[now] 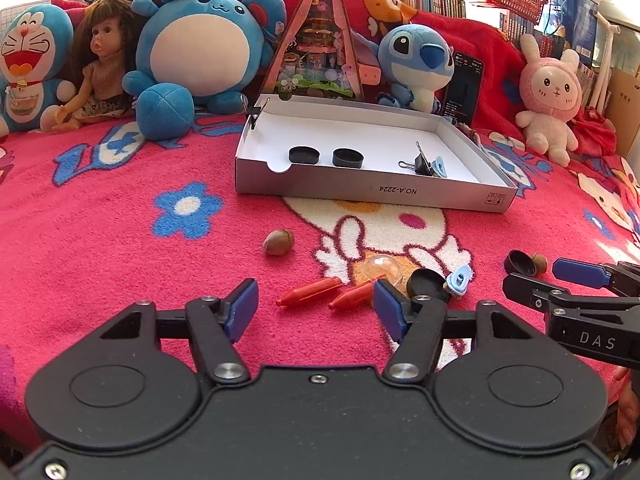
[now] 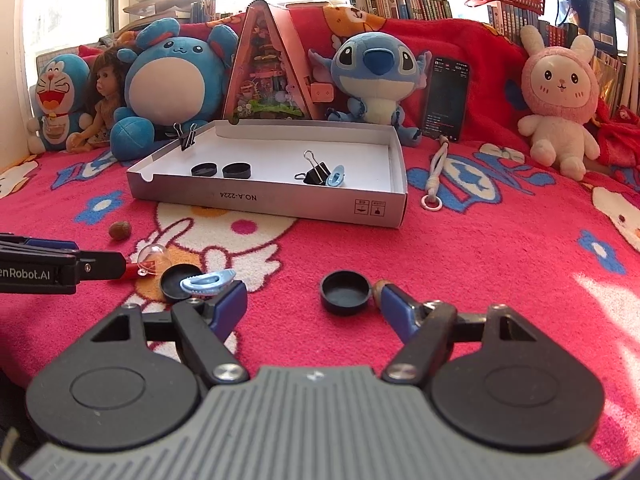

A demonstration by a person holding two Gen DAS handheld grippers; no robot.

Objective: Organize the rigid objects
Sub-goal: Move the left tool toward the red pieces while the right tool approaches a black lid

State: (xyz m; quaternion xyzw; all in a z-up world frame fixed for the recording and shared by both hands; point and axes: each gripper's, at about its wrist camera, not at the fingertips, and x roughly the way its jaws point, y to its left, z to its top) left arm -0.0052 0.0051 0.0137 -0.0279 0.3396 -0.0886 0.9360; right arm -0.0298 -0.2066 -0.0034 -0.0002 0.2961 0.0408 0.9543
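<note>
We hold our left gripper (image 1: pixel 316 306) with jaws apart over two red crayons (image 1: pixel 310 297), touching nothing. Our right gripper (image 2: pixel 312 306) gapes around a black cap (image 2: pixel 346 292).

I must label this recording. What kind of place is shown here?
Probably a room in a home, perhaps a bedroom. A red cartoon blanket covers the surface, plush toys such as the pink rabbit line the back, and bookshelves stand behind.

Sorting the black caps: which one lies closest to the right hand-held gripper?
The lone cap on the blanket between its open fingers, hollow side up; another sits under a blue clip, two in the box.
</note>
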